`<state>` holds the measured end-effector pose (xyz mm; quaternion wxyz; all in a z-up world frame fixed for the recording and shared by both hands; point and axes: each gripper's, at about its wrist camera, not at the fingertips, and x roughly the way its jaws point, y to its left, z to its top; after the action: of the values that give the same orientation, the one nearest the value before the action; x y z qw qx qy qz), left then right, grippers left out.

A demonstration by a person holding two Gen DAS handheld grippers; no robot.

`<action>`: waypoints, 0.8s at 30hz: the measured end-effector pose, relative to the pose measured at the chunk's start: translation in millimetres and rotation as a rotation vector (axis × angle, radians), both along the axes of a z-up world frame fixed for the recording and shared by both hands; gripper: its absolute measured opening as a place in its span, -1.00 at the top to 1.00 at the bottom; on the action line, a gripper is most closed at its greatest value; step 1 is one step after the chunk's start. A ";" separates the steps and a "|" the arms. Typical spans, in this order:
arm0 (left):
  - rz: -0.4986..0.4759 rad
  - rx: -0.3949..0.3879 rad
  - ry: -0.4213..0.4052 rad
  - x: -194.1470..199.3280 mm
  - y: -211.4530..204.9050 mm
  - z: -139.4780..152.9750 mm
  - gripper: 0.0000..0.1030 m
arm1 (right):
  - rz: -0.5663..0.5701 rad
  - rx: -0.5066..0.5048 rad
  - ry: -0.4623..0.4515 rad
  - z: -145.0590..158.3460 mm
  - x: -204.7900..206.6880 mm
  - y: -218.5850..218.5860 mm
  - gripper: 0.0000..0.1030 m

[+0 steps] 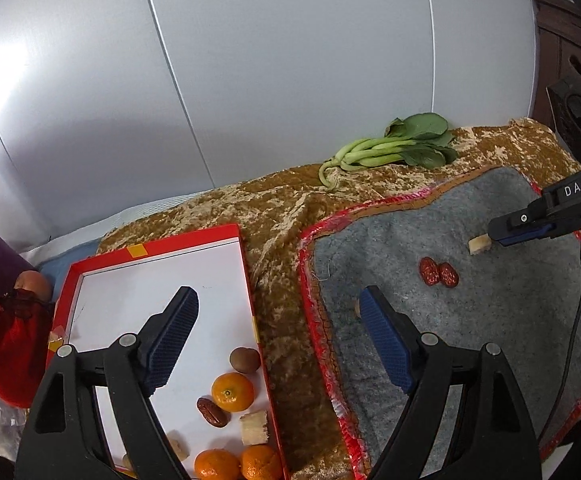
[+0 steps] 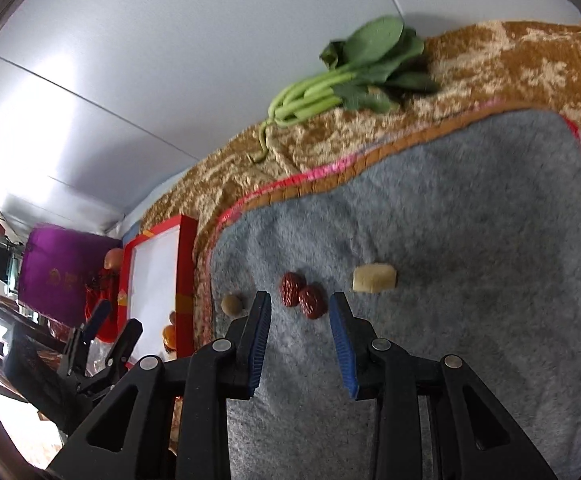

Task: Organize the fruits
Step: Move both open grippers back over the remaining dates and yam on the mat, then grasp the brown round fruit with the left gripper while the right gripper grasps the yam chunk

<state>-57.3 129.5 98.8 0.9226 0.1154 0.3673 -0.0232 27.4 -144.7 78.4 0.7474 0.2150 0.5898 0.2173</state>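
A home room, brown velvet cloth point(image 1: 282, 216) and grey mat point(image 2: 450, 240) on the surface, carved wooden furniture point(image 1: 566, 52), purple hanging point(image 2: 62, 272)

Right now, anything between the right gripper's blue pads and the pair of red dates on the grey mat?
Nothing: the right wrist view shows only bare grey mat between the open right gripper and the pair of red dates.

Open grey fleece mat point(image 2: 470, 220) at 1 o'clock; 2 wrinkled red dates point(image 2: 302, 295) dead ahead, pale cut chunk point(image 2: 373, 278) beside, small brown round fruit point(image 2: 232, 305) at 10 o'clock.
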 end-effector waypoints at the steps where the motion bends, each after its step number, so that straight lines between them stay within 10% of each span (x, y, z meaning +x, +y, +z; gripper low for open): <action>1: -0.004 0.012 0.001 0.5 -1.8 -1.7 -0.62 | 0.003 -0.005 0.004 -1.7 0.2 0.4 0.37; 14: -0.104 0.114 0.097 16.3 -24.9 -32.7 -0.62 | -0.088 -0.072 0.068 -24.4 19.9 -25.7 0.32; 24: -0.223 0.076 0.129 30.0 -42.4 -45.3 -0.62 | -0.148 0.064 0.189 -46.7 26.9 -38.3 0.25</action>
<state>-27.3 87.1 53.5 0.8837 0.1885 0.4115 -0.1193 54.3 -183.0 31.6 0.6954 0.3013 0.6327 0.1589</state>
